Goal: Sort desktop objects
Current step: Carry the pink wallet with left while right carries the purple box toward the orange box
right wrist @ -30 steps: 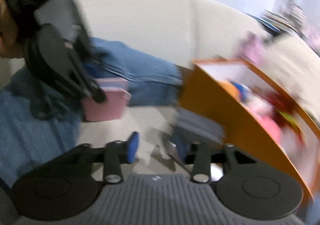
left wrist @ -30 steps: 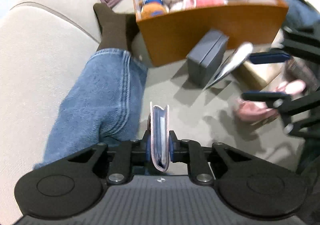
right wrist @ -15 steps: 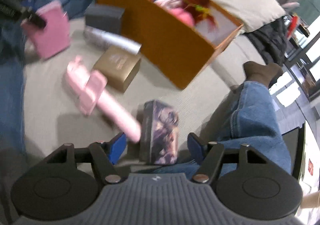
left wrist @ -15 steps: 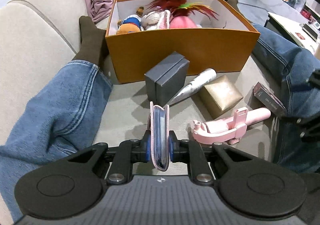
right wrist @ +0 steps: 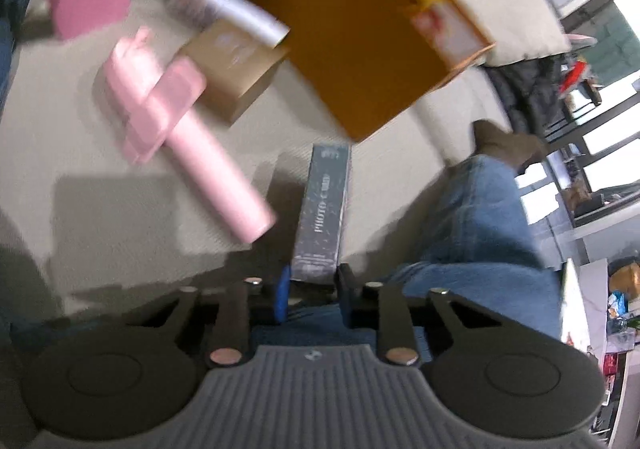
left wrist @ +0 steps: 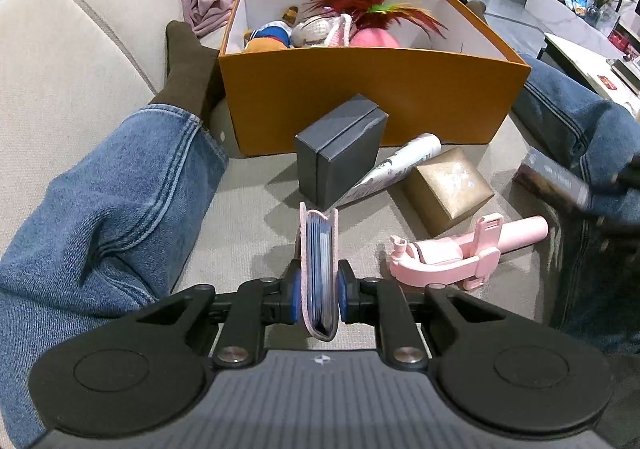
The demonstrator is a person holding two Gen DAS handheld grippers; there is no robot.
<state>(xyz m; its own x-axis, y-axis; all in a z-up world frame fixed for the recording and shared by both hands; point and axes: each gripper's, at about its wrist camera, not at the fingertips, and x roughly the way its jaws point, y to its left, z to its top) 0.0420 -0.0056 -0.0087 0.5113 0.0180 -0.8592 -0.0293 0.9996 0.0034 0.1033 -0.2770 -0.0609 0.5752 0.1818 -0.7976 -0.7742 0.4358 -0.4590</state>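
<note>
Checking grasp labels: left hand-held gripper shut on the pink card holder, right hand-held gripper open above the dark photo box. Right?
Not quite. The left hand-held gripper is shut on the pink card holder, but the right hand-held gripper is not open: the right wrist view shows its fingers closed on the sides of the dark photo box.

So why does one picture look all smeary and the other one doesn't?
Right wrist view: the pink stick and orange box are streaked by motion blur, while the dark slim box in the right claw stays sharp. Left wrist view: mostly crisp, the pink card holder clear in the left claw; only the far right edge smears.
</note>
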